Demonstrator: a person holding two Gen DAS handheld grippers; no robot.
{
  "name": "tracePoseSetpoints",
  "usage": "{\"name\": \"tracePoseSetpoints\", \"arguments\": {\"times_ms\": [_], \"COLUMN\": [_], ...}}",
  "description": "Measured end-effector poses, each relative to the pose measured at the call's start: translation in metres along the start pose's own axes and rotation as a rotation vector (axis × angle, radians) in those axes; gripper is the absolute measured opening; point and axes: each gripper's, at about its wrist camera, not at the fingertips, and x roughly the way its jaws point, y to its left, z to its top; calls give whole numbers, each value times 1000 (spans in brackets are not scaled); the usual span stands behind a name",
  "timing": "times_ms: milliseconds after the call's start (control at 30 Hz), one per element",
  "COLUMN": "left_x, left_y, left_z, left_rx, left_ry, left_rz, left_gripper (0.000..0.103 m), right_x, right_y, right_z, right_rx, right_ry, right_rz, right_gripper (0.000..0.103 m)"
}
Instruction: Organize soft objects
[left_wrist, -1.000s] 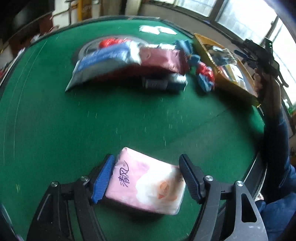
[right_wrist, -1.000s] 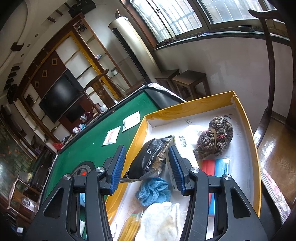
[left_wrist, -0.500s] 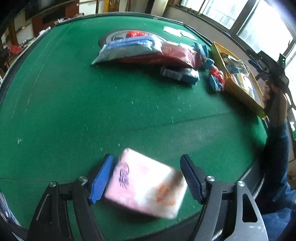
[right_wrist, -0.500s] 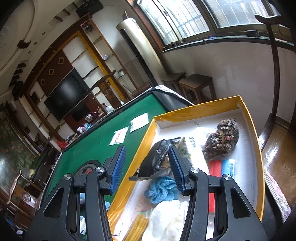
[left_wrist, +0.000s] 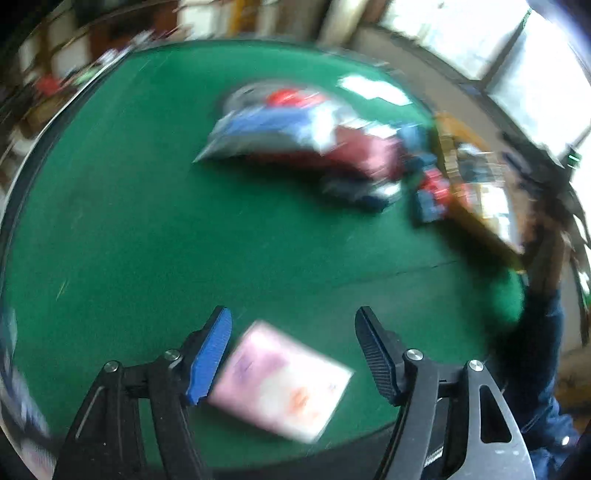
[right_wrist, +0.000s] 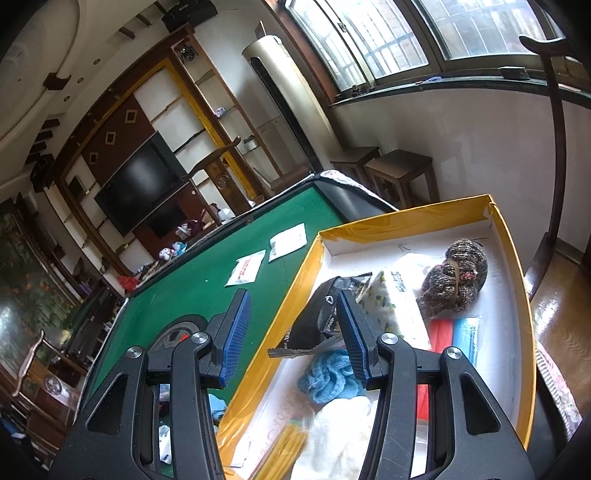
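Left wrist view, badly smeared by motion, looks down on the pink tissue pack (left_wrist: 280, 380) lying flat on the green surface (left_wrist: 184, 251). The pack sits between the fingers of the left gripper (left_wrist: 293, 354), skewed to them: its long axis runs from close beside the blue-padded finger (left_wrist: 210, 354) down toward the black one (left_wrist: 376, 360), with a clear gap of green on the black finger's side. The fingers stand wide and are closing, yet neither pad visibly presses the pack; by my reading it is bracketed, not gripped. A cleaner squeeze would likely call for the pack's short sides to be squared to the pads.

From the pack, the yellow box (right_wrist: 513, 295) lies far across the surface, past a heap of blue, white and red packets (left_wrist: 303, 144) too blurred to name. The left hand is plainly the nearer one to the pack.

Right wrist view shows the right gripper (right_wrist: 295, 332) poised above the box's near rim, fingers at a middling gap. A black pouch (right_wrist: 321, 317) lies in line between them, but whether the pads pinch it or hang above it I cannot tell, since one finger covers its edge. Print on the pack is unreadable, and its near corner is lost in blur.
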Motion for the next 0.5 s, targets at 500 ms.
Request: {"name": "tracePoseSetpoints", "arguments": {"times_ms": [500], "left_x": [3], "left_y": [10], "left_z": [-38], "left_rx": [-535], "left_ry": [55], "left_rz": [-28], "left_gripper": [70], "right_x": [-2], "right_y": [0], "right_z": [-1], "right_rx": [12], "right_ry": [1], "right_rz": [32], "right_gripper": [48]}}
